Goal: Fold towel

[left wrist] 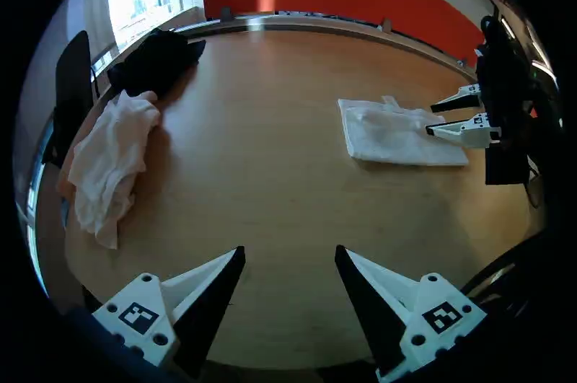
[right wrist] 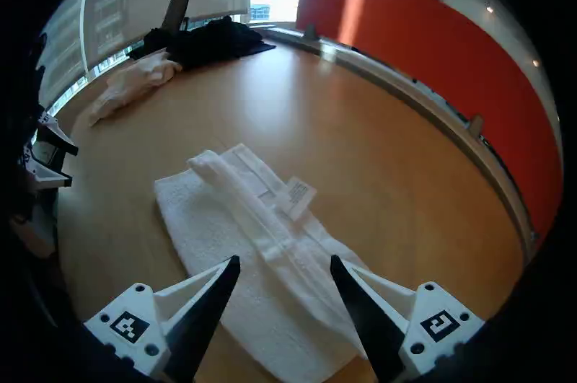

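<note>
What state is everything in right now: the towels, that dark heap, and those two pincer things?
Towel: folded, lying flat on the table.
White cloth: crumpled, not folded, at the table's edge.
Black heap: bunched up beside the white cloth.
Left gripper: open, holding nothing, over bare table.
Right gripper: open, at the towel, not clamped on it.

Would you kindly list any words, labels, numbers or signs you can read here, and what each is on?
No text can be read.
Tag on the towel: print too blurred to read.
Square markers on the left tongs and right tongs: black-and-white patterns, no letters.
</note>
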### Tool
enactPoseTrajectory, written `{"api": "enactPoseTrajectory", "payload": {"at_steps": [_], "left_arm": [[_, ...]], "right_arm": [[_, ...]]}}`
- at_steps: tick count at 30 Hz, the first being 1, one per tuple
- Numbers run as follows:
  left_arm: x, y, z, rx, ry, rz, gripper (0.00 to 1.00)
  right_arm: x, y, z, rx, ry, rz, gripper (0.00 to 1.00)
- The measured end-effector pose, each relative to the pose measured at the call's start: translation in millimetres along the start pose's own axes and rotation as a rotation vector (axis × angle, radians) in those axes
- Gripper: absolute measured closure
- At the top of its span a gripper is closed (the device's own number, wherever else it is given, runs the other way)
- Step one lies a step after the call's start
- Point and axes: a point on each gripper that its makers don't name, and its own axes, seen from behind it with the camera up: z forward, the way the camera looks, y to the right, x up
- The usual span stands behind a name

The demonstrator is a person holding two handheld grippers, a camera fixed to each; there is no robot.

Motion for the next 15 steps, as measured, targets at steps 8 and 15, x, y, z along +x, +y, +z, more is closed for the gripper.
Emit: {"api": "enactPoseTrajectory", "payload": {"at_steps": [8, 15], "left_arm": [[-8.7, -2.8, 0.7, 0.001, -0.010, -0.002, 0.08], [-17.9, -6.1, 0.9, 0.005, -0.019, -0.018, 0.07]], "right_arm": [[-6.1, 6.6, 9.3, -0.013, -0.015, -0.024, 0.03], [-10.0, 11.3, 15.9, -0.023, -0.024, -0.037, 0.03]]}}
